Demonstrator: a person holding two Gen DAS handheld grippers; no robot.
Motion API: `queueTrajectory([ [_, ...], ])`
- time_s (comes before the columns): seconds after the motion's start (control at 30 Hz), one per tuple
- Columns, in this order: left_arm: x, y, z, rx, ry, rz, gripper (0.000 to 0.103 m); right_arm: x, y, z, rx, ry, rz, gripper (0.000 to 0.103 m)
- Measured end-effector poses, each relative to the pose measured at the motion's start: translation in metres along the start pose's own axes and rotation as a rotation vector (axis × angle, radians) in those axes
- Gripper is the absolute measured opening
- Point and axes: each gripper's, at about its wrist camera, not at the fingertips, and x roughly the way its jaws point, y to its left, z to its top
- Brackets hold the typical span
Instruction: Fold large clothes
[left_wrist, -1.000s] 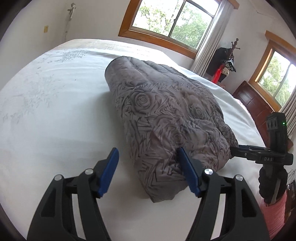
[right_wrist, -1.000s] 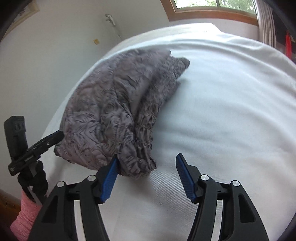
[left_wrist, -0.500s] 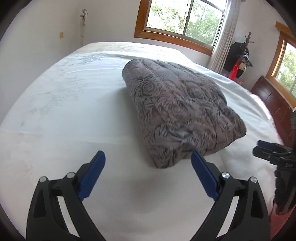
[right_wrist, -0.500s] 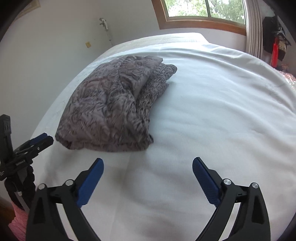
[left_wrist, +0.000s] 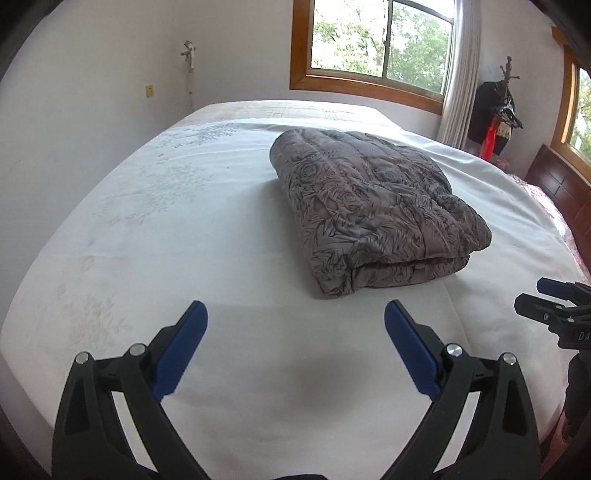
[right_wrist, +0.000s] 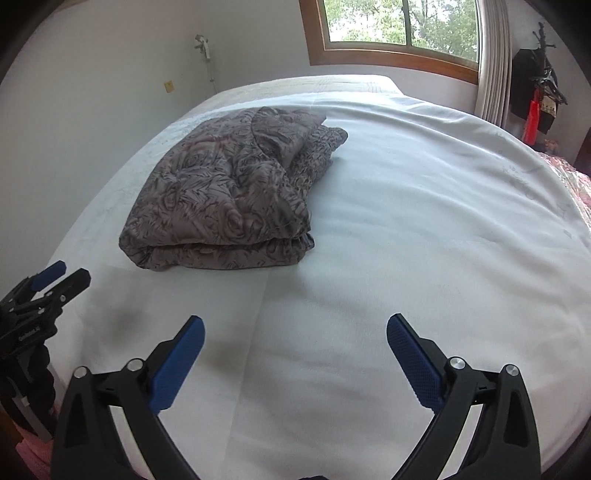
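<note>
The grey quilted garment (left_wrist: 373, 210) is lying folded into a compact stack on the white bed (left_wrist: 147, 229), edges roughly aligned; folding is looking approx. done. Left gripper (left_wrist: 295, 343) & right gripper (right_wrist: 295, 350) are hovering apart from it, fingers spread, holding nothing.

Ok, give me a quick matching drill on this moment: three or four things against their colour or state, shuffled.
Things:
1. folded garment
2. bed sheet
3. left gripper
4. window frame

States:
A. white, spread flat
B. brown wood
C. grey rose print, lying in a stacked bundle
D. open, hovering short of the bundle

Pairs: 1-C, 2-A, 3-D, 4-B. The right gripper is open too, and holds nothing.
</note>
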Motion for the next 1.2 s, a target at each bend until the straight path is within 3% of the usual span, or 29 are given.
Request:
queueTrajectory([
  [0.67,-0.042,-0.003,-0.011,0.0,-0.046,0.04,0.096,-0.026,0.022,-0.013,-0.03,-0.017,-0.002,0.099],
  [1.2,-0.044,-0.006,-0.014,0.014,-0.04,0.049,0.096,-0.034,0.025,-0.017,-0.035,-0.032,0.029,0.099],
])
